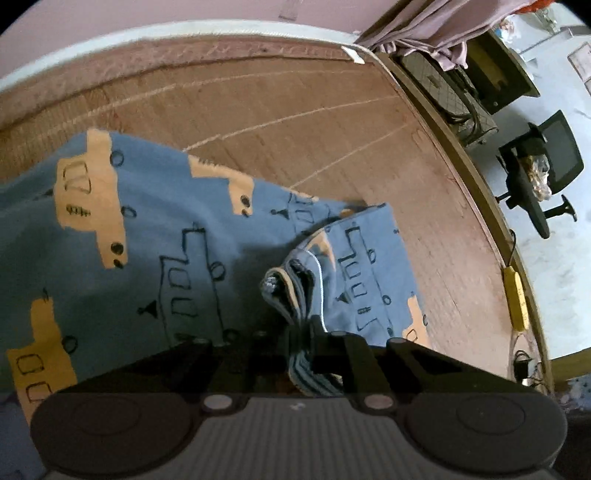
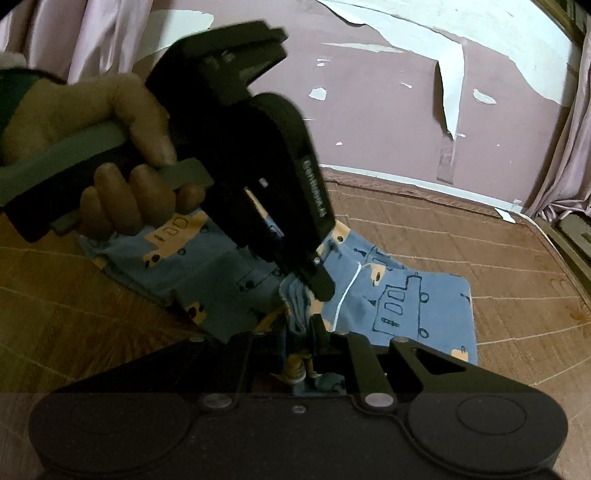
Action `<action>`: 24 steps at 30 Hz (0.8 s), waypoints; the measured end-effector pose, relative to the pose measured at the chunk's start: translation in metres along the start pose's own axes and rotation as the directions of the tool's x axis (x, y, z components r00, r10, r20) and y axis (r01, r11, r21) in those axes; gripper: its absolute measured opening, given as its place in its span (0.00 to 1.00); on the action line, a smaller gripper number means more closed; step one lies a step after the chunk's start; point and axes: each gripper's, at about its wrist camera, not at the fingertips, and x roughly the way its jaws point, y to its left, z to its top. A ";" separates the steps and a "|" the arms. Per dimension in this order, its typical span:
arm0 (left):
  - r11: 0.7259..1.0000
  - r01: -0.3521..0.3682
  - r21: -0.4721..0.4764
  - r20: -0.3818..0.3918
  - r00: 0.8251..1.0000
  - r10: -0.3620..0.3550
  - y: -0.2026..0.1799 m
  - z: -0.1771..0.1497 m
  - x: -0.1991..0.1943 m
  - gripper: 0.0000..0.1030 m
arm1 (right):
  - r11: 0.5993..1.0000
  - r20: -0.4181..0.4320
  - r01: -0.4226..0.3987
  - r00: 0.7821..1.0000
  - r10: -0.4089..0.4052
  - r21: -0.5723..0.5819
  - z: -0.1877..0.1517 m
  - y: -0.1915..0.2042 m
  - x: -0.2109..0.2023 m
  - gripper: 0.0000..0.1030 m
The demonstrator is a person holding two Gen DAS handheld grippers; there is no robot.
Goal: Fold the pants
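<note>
Blue pants printed with orange patches and black line-drawn trains lie on a brown woven mat. My left gripper is shut on a bunched, layered edge of the pants, lifted off the mat. In the right wrist view my right gripper is shut on the same bunched fabric, right beside the left gripper, which a hand holds from the upper left. The rest of the pants lies flat on the mat, with a white drawstring across it.
The mat ends at a pink wall with peeling paint. To the right in the left wrist view are a wooden bed edge, a yellow power strip, a black office chair and curtains.
</note>
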 end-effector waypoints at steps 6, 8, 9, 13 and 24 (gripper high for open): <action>0.997 0.001 0.077 0.062 0.998 -0.006 -0.012 0.001 -0.033 0.09 | 0.999 0.046 0.014 0.999 -0.012 -0.030 0.016 0.013 -0.013 0.13; 0.995 -0.015 0.094 0.055 0.998 0.010 -0.008 0.003 -0.045 0.09 | 0.999 0.055 0.001 0.998 0.001 -0.037 0.024 0.020 -0.015 0.13; 0.995 -0.026 0.097 0.049 0.999 0.021 -0.004 0.003 -0.051 0.09 | 0.999 0.062 -0.009 0.998 0.011 -0.041 0.029 0.026 -0.015 0.13; 0.994 -0.037 0.104 0.053 0.998 0.031 0.019 0.003 -0.070 0.09 | 0.997 0.059 -0.040 0.997 0.043 -0.059 0.045 0.048 -0.008 0.13; 0.993 -0.033 0.115 0.088 0.996 0.023 0.083 -0.018 -0.087 0.18 | 0.986 -0.020 -0.083 0.997 0.081 -0.144 0.059 0.103 0.023 0.13</action>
